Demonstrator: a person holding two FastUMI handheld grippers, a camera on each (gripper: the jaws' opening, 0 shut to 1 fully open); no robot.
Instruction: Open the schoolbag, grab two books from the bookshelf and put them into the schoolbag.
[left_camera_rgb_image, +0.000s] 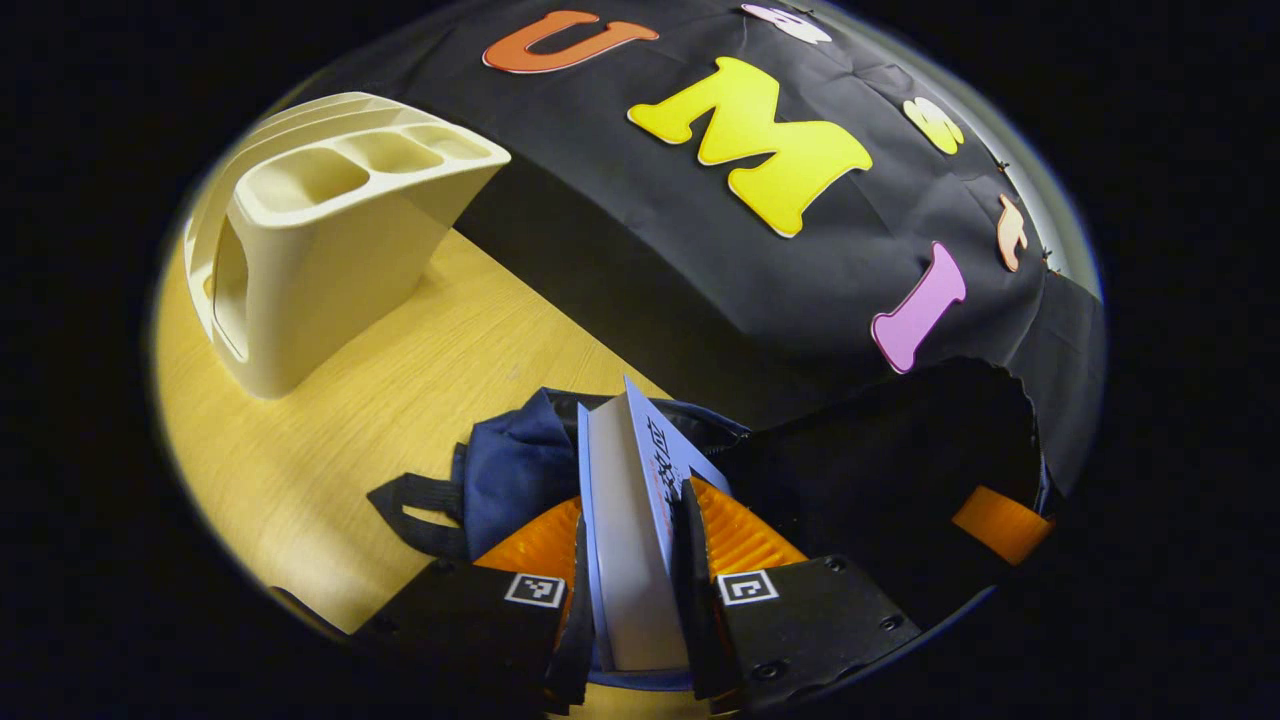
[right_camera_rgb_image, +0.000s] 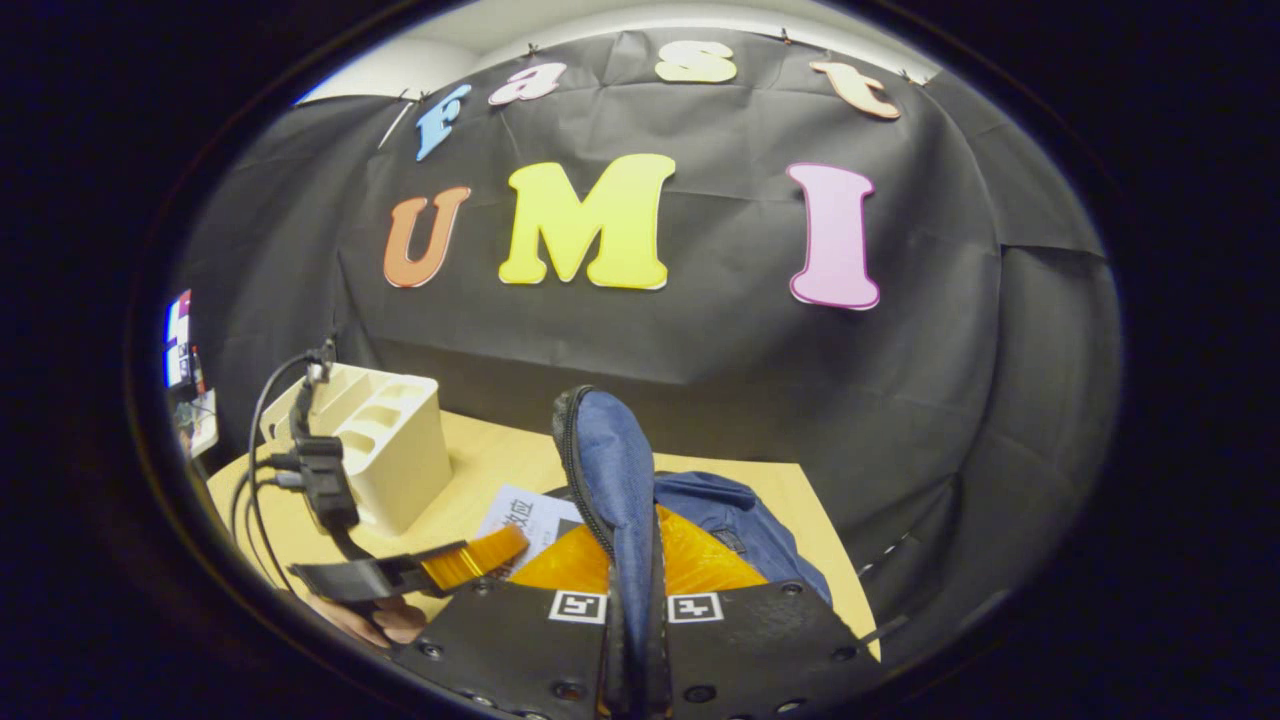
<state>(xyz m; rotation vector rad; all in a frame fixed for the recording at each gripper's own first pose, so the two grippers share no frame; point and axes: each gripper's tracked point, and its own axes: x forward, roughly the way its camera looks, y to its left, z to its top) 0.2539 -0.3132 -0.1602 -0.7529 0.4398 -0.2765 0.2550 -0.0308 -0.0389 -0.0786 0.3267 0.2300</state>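
Note:
My left gripper (left_camera_rgb_image: 635, 510) is shut on a book (left_camera_rgb_image: 625, 560), held spine-down and upright over the navy schoolbag (left_camera_rgb_image: 510, 465) on the wooden table (left_camera_rgb_image: 400, 400). The cream bookshelf (left_camera_rgb_image: 330, 240) stands at the back left with empty slots on top. In the right gripper view, my right gripper (right_camera_rgb_image: 635, 570) is shut on the schoolbag's flap (right_camera_rgb_image: 615, 470), holding its zipped edge up. More of the schoolbag (right_camera_rgb_image: 735, 520) lies behind it. The left gripper (right_camera_rgb_image: 470, 562) reaches in from the left with the book (right_camera_rgb_image: 535, 518) at the bag's mouth. The bookshelf (right_camera_rgb_image: 375, 450) stands behind.
A hand (right_camera_rgb_image: 385, 620) holds the left gripper, and black cables (right_camera_rgb_image: 300, 470) rise from it. A black strap (left_camera_rgb_image: 410, 510) of the bag lies on the table. One finger of the right gripper (left_camera_rgb_image: 1000, 525) shows past the raised dark flap. The black cloth wall closes the back.

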